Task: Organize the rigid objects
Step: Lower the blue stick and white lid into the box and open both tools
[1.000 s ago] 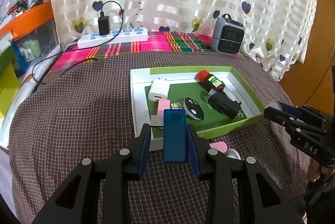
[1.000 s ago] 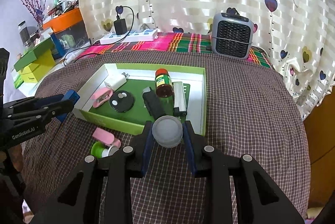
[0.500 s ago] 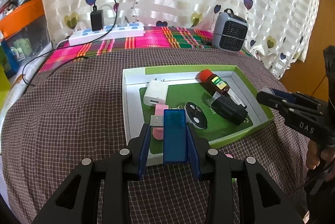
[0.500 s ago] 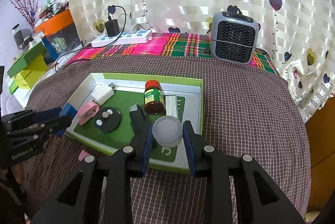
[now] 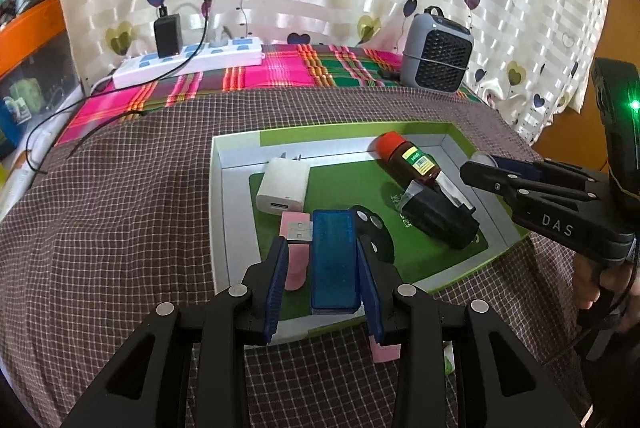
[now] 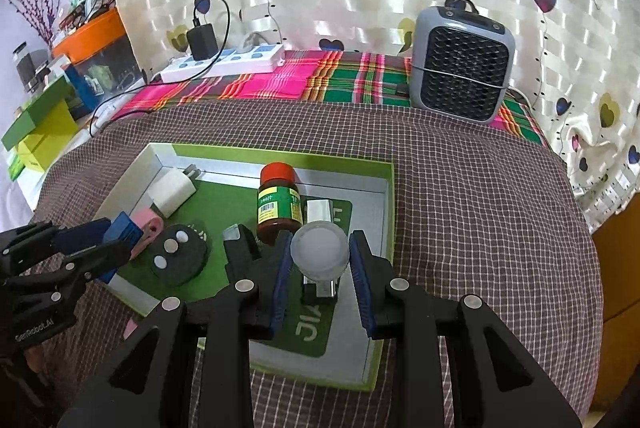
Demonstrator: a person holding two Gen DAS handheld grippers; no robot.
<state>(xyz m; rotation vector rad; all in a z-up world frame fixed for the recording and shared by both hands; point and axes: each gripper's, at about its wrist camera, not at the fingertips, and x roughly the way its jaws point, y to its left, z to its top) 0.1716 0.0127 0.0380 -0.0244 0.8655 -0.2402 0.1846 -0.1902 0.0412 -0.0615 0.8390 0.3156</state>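
A green-and-white tray (image 5: 218, 211) lies on the checked cloth. It holds a white charger (image 5: 283, 185), a red-capped brown bottle (image 5: 408, 157), a black key fob (image 5: 376, 236), a black block (image 5: 440, 218) and a pink piece (image 5: 296, 260). My left gripper (image 5: 321, 248) is shut on a blue USB stick (image 5: 333, 264) above the tray's near left part. My right gripper (image 6: 320, 244) is shut on a round white cap (image 6: 319, 252) over the tray's right side (image 6: 390, 211), just in front of the bottle (image 6: 278, 203). Each gripper shows in the other's view, the right one (image 5: 480, 167) and the left one (image 6: 116, 240).
A pink object (image 5: 384, 352) lies on the cloth in front of the tray. At the back stand a grey fan heater (image 6: 460, 67) and a white power strip (image 6: 224, 65) with a black adapter. Boxes are stacked at far left (image 6: 40, 123). A hand (image 5: 600, 284) grips the right tool.
Both grippers have moved forward from the near side of the tray to above it. The blue stick and the white cap stay held as before.
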